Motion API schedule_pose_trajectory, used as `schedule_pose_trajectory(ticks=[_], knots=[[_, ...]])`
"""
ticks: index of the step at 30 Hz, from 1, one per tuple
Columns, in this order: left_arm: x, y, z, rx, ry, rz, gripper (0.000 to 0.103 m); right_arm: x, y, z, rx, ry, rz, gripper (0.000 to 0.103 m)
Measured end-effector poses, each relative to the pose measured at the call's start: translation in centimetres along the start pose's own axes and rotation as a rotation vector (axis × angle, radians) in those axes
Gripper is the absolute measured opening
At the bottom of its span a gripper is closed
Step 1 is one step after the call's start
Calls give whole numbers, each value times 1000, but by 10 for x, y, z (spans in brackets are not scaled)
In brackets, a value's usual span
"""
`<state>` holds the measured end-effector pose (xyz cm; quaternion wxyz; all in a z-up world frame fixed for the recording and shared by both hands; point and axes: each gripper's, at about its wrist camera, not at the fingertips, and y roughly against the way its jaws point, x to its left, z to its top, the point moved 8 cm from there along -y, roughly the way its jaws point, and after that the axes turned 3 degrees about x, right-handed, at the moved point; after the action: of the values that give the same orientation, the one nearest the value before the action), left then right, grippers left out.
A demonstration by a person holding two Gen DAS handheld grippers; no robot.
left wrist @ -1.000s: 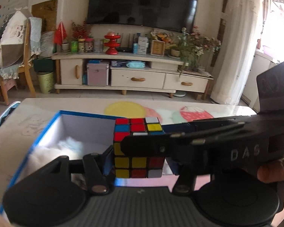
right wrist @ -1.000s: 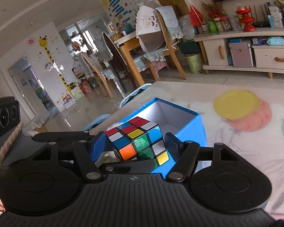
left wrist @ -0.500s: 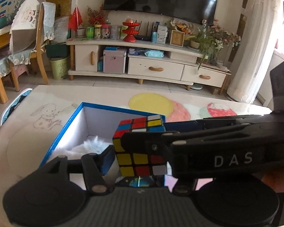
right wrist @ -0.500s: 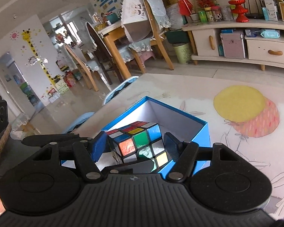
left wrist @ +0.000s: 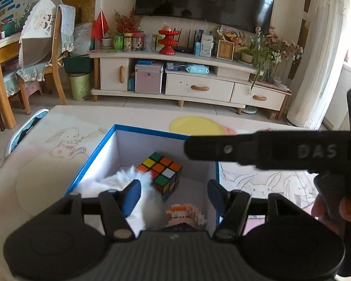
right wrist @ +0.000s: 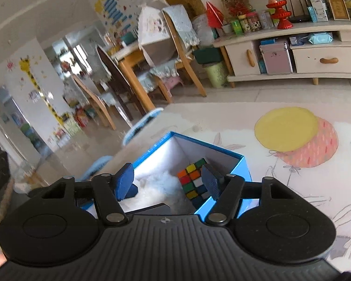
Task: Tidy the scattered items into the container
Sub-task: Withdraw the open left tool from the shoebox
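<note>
A colourful puzzle cube (left wrist: 162, 173) lies tilted inside the open blue box (left wrist: 98, 149), against white fluffy stuff (left wrist: 119, 182). A small pixel-pattern item (left wrist: 187, 214) lies near the box's front. My left gripper (left wrist: 173, 195) is open and empty above the box's near side. My right gripper (right wrist: 167, 181) is open and empty above the same box (right wrist: 242, 171), with the cube (right wrist: 194, 182) just below its right finger. The right gripper's black body (left wrist: 280, 152) crosses the left wrist view.
The box stands on a pale table mat with rabbit drawings (left wrist: 67, 140) and a yellow and pink balloon print (right wrist: 297, 138). A blue chair edge (left wrist: 25, 128) is by the table's left side. A TV cabinet (left wrist: 187, 79) and wooden chairs (right wrist: 175, 70) stand beyond.
Both grippers held the cube above the box before. Both have opened, and the cube has dropped into the box, where it lies tilted against the white fluff.
</note>
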<state>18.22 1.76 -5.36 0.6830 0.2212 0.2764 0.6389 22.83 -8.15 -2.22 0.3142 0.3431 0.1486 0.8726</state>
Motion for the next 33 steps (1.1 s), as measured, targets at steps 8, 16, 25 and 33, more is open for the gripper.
schedule_pose_trajectory(ticks=[8, 16, 25, 33], knots=[[1, 22, -14, -45, 0, 28, 77, -11, 48, -24, -114, -55, 37, 81], [3, 52, -44, -77, 34, 42, 84, -30, 88, -68, -192, -140, 35, 103], [-20, 72, -69, -111, -7, 54, 91, -40, 113, -106, -251, -129, -61, 103], [-110, 43, -85, -85, -119, -102, 102, -85, 152, -115, -321, -146, -260, 103]])
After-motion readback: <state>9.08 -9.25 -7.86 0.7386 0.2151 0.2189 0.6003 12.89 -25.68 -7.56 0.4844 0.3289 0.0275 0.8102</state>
